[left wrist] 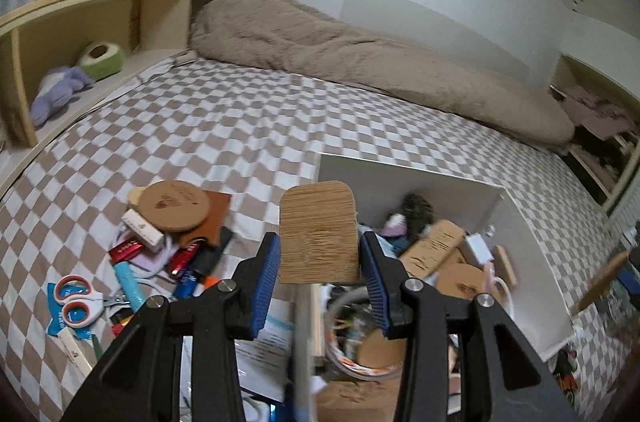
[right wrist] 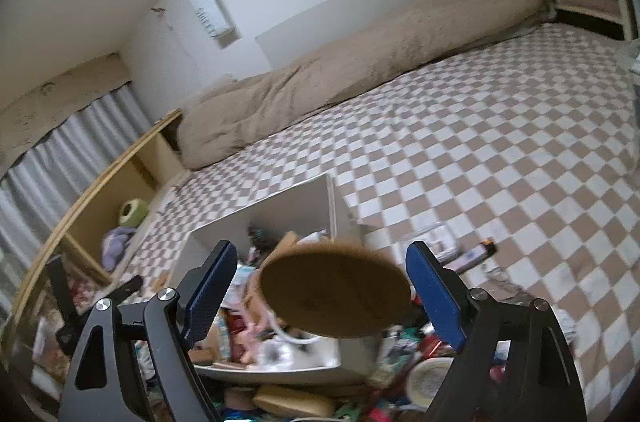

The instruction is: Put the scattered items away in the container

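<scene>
left wrist: low, close, tilted down | right wrist: same | shared: white box (left wrist: 460, 190), checkered bed (left wrist: 240, 126)

No text or label is clear enough to read

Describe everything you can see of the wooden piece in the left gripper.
The wooden piece is a flat, light-brown board with fine horizontal grain, looking like bamboo or pressed wood. Its top corners are rounded, its lower edge straight, and a faint mark sits near its middle. It stands upright, clamped at its two side edges by the left gripper's blue ribbed pads. It is held in the air before the white container, above the clutter.
</scene>
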`<state>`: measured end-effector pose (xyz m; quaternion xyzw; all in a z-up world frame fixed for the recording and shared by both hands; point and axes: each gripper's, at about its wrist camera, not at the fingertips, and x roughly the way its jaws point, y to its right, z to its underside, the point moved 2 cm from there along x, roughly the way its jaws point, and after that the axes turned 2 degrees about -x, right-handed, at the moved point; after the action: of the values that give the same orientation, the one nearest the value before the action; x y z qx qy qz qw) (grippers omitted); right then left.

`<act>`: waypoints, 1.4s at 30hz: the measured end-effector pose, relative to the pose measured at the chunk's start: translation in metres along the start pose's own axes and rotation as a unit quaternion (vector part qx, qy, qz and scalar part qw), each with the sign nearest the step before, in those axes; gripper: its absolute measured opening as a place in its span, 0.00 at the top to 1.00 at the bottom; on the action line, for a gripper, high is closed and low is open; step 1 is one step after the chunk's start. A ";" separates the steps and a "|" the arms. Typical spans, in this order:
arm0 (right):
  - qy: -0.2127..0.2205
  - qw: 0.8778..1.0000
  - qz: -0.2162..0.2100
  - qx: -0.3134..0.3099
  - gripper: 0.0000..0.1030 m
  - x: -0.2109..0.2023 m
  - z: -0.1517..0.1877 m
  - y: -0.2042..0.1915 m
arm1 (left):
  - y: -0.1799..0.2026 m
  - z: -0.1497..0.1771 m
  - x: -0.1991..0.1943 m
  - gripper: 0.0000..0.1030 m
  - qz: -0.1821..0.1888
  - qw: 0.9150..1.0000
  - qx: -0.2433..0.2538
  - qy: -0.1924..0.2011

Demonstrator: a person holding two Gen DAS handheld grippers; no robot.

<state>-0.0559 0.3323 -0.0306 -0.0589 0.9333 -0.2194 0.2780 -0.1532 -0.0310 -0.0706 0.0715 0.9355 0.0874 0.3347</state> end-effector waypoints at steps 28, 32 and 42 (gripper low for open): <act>-0.109 0.983 0.143 -0.030 0.15 0.115 0.002 0.084 | 0.038 0.029 -0.010 0.60 0.040 0.998 0.037 -0.019; -0.117 0.967 0.178 -0.139 0.14 0.135 0.009 0.086 | 0.042 0.030 -0.007 0.60 0.044 0.998 0.044 -0.025; -0.141 0.940 0.110 -0.289 0.04 0.151 0.020 0.081 | 0.050 0.028 -0.009 0.60 0.055 0.997 0.048 -0.020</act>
<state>-0.1705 0.3625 -0.1557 -0.0639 0.9086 0.1025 0.3998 -0.1248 0.0189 -0.0757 0.1405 0.9264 0.0596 0.3443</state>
